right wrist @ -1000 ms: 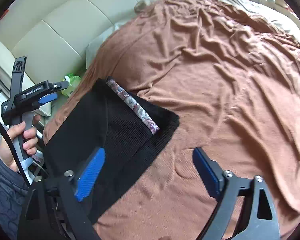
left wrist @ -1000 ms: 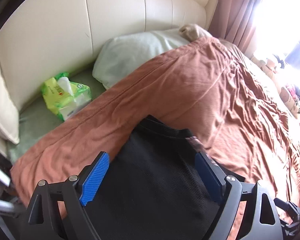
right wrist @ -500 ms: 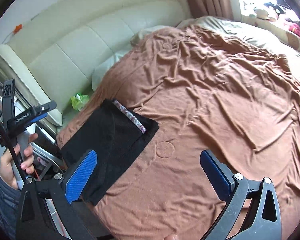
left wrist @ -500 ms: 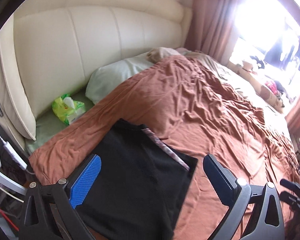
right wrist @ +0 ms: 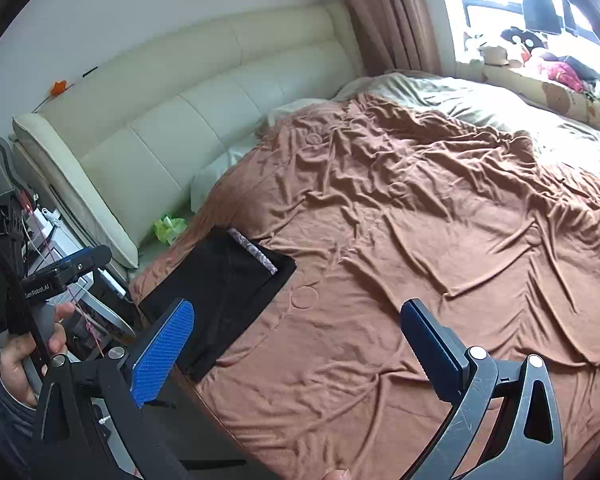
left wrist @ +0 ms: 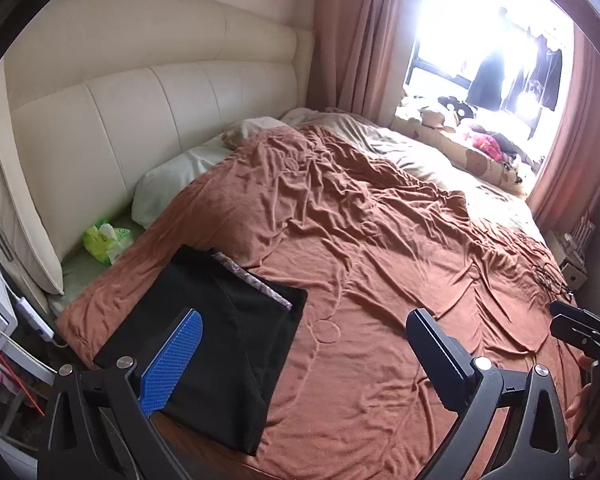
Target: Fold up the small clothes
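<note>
A folded black garment (left wrist: 228,332) with a patterned strip (left wrist: 252,280) along its top edge lies flat on the brown bedspread (left wrist: 380,264) near the bed's near-left corner. It also shows in the right wrist view (right wrist: 224,284). My left gripper (left wrist: 304,360) is open and empty, held well above and back from the garment. My right gripper (right wrist: 300,348) is open and empty, held high over the bed to the garment's right. The left gripper's body (right wrist: 60,272) shows in the right wrist view, held in a hand.
A cream padded headboard (left wrist: 140,120) runs along the left. A pale pillow (left wrist: 172,184) and a green tissue pack (left wrist: 106,240) lie beside it. Curtains and a bright window (left wrist: 480,40) stand at the back. Clutter sits on the far sill (left wrist: 480,136).
Both grippers have pulled up and back from the garment, so much more of the bed and room shows. The garment stays folded in place.
</note>
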Tool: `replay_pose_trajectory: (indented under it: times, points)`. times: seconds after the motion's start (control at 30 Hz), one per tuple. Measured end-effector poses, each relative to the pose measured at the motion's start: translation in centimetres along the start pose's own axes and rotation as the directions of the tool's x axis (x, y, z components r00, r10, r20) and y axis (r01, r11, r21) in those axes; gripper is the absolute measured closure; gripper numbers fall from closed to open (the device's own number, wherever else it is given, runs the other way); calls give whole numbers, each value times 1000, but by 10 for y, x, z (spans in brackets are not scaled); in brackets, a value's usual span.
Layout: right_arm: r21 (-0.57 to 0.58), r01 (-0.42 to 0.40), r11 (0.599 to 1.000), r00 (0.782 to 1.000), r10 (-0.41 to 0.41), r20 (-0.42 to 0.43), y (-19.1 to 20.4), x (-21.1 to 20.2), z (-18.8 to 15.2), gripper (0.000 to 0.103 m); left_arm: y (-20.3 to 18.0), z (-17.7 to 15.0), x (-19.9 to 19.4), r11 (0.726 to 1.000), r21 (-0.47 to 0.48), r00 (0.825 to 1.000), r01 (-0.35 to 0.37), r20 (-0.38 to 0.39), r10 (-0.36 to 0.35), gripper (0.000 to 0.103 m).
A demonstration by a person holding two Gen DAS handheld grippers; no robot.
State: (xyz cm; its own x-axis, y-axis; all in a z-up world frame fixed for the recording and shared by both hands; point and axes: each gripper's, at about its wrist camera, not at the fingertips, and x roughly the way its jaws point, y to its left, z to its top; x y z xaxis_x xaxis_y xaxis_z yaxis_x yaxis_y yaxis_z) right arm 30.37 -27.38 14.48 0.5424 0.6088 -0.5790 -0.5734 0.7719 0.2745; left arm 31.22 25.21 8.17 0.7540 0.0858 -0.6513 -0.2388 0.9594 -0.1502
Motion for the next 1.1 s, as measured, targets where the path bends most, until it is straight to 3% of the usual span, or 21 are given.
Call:
replay_pose_trajectory:
  times: [0.3,0.6,0.87,1.1]
  points:
    - [12,54,998,997,-55,60,-8,-81,-31,0,-43,-23,-44,998,45,998,53,42,-55,1]
    - [21,86,996,990,-88,109,-9,-141,-65,0,-62,-53,-89,991,53,986,122,103,-127,0]
    - [31,95,995,988,-98,118,-19,-179,-105,0,-71,-89,-121,992,55,978,112,169,-120,0]
    - [-1,155,988,976,-153,157,-12,-214,-134,0,-78,-119,-134,993,74,976,87,195,-100,1]
